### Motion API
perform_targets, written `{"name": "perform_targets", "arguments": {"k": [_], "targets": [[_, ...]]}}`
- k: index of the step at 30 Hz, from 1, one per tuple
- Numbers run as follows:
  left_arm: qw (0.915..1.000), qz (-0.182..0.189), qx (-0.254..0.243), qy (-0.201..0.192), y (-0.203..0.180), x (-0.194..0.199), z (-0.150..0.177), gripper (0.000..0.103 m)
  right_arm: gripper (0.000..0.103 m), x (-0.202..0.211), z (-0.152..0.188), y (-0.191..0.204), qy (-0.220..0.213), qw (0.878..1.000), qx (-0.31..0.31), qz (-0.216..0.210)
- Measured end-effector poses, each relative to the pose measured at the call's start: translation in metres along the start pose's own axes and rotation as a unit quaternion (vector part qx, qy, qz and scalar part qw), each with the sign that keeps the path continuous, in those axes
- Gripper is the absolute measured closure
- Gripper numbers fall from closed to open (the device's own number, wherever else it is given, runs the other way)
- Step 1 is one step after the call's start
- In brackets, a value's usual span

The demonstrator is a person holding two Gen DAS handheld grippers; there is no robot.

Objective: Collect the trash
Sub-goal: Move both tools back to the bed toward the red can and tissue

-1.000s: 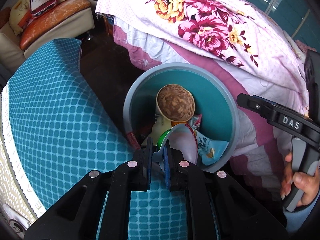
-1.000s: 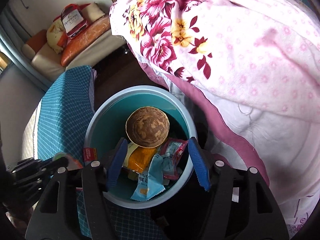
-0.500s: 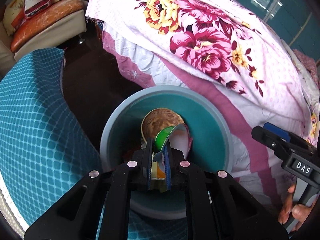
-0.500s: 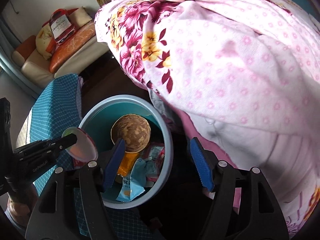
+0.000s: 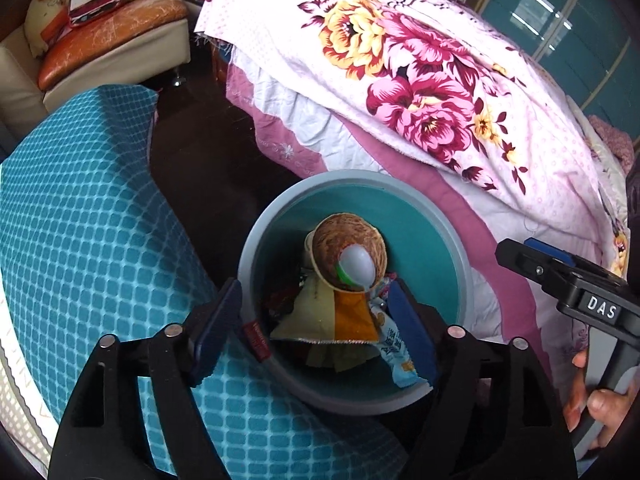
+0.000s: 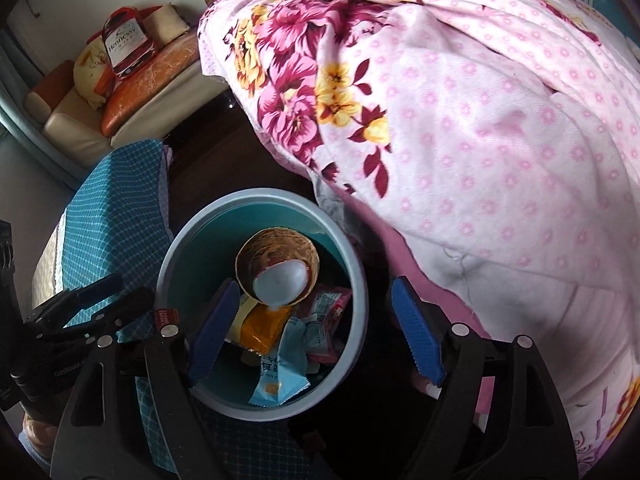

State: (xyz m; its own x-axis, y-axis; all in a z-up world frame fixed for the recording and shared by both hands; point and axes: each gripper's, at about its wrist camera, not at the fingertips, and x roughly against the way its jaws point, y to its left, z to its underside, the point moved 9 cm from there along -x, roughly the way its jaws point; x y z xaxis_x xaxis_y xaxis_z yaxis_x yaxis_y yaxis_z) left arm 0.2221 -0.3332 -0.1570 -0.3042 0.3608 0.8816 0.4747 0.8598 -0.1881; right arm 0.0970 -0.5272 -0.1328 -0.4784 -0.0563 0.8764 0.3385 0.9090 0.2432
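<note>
bin [image 5: 456,248] mouth open, bedding [image 5: 440,92] crowding beside

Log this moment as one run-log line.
left tongs: opening, empty | lid: dropped into paper cup in bin | right tongs: opening, empty, over bin

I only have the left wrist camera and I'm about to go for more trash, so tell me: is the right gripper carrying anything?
Observer: No. The right gripper has nothing between its pads; its jaws are opening above the bin.
Operator: What in the bin does my own finger hide?
Observer: A pink snack packet, lying beside the light blue wrapper.
</note>
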Motion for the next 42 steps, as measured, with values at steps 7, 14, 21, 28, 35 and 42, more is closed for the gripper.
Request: {"name": "perform_targets", "arguments": {"k": [7,14,21,28,35,42], "targets": [[0.9998,-0.004,0.011,-0.018,0.023,0.037,0.023,0.017,0.025,0.014,0.006,0.027,0.000,1.000,0.011,-0.006],[0.9985,-0.009,0.024,-0.048,0.052,0.084,0.045,0.015,0.025,0.029,0.021,0.077,0.003,0.999,0.037,-0.026],[0.9959,-0.022,0.036,-0.080,0.096,0.136,0.077,0.013,0.020,0.047,0.044,0.143,0.006,0.995,0.095,-0.035],[0.9928,-0.047,0.056,-0.095,0.156,0.177,0.115,0.012,0.019,0.052,0.074,0.209,0.032,0.987,0.146,-0.055],[0.9905,-0.081,0.069,-0.086,0.233,0.219,0.170,0.012,0.019,0.045,0.111,0.280,0.070,0.972,0.209,-0.076],[0.9899,-0.099,0.083,-0.057,0.293,0.235,0.219,0.012,0.019,0.035,0.146,0.344,0.102,0.955,0.263,-0.093]]}}
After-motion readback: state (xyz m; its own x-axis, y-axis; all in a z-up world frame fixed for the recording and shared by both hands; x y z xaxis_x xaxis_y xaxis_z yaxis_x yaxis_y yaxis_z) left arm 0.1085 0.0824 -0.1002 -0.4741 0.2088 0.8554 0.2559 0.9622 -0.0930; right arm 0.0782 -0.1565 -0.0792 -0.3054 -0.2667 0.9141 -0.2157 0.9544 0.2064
